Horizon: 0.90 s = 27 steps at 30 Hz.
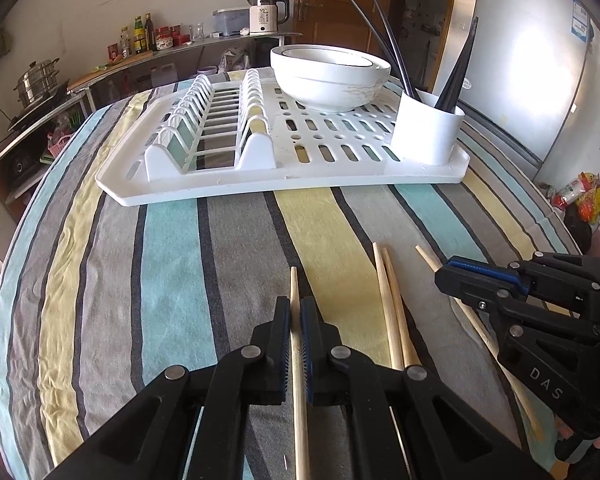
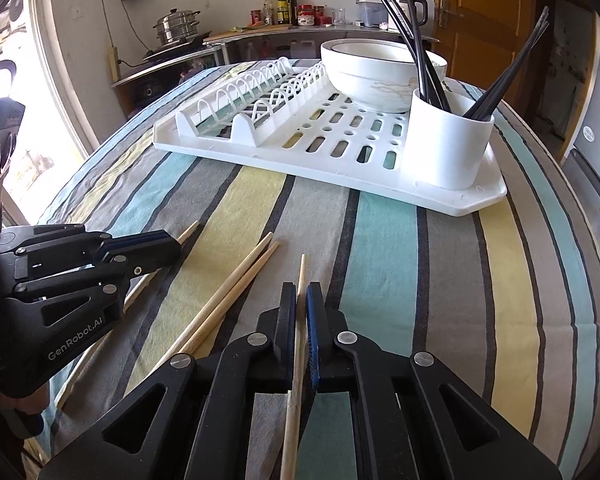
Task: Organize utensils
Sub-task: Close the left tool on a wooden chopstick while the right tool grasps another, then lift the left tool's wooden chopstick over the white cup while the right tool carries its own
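Claws both clamped: left claw [image 1: 295, 312] pinches one pale wooden chopstick [image 1: 299, 380], right claw [image 2: 301, 300] pinches another [image 2: 296, 368], both low over the striped-cloth bench [image 1: 172, 260].

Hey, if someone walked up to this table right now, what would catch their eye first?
Probably the two hand-held grippers low in front: the left hand-held gripper and the right hand-held gripper are each shut on a wooden chopstick, with a loose pair of chopsticks lying on the striped cloth between them. Behind stands a white dish rack holding stacked bowls and a cup of dark chopsticks.
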### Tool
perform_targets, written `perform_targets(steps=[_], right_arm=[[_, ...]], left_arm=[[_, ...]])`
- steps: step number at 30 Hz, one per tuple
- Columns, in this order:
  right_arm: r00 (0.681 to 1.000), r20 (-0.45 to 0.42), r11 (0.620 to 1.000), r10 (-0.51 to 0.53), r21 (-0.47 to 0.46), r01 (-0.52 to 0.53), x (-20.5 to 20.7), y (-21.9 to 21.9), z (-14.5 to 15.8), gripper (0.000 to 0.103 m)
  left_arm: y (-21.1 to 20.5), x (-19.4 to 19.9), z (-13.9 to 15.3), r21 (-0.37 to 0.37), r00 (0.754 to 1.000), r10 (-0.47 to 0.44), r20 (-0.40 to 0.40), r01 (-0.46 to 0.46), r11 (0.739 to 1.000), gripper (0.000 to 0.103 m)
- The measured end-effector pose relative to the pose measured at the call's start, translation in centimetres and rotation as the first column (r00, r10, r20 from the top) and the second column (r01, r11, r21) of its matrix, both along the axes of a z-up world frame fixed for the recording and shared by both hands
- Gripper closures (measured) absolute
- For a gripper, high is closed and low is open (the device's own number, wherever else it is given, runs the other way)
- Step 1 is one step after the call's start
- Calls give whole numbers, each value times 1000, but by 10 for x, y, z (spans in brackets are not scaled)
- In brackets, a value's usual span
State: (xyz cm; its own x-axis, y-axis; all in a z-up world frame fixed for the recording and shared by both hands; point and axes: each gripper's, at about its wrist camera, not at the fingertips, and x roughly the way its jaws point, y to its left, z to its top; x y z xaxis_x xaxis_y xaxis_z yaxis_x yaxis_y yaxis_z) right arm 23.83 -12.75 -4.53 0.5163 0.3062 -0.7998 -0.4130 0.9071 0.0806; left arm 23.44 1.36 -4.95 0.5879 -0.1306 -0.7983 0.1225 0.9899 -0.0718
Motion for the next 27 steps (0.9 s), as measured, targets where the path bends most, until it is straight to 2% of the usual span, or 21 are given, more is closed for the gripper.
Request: perform_targets(steps=[5,12,20,27], right_arm=[[999,32,999,-2,49,1,-3,-8,15,98],[996,83,992,-22,127,11,-8,-21,41,98],[985,167,980,-47,197,13,-21,-35,76,98],[971,231,971,-69,238,12,-35,-48,101,98]], left_arm=[[2,-5,17,-28,999,2,41,-1,1000,98],[6,-19,57,-60,991,2,136,7,998,98],[9,-39,105,-84,969,-4,248,26,996,98],[11,-57,129,-93,952,-4,306,33,995,98]])
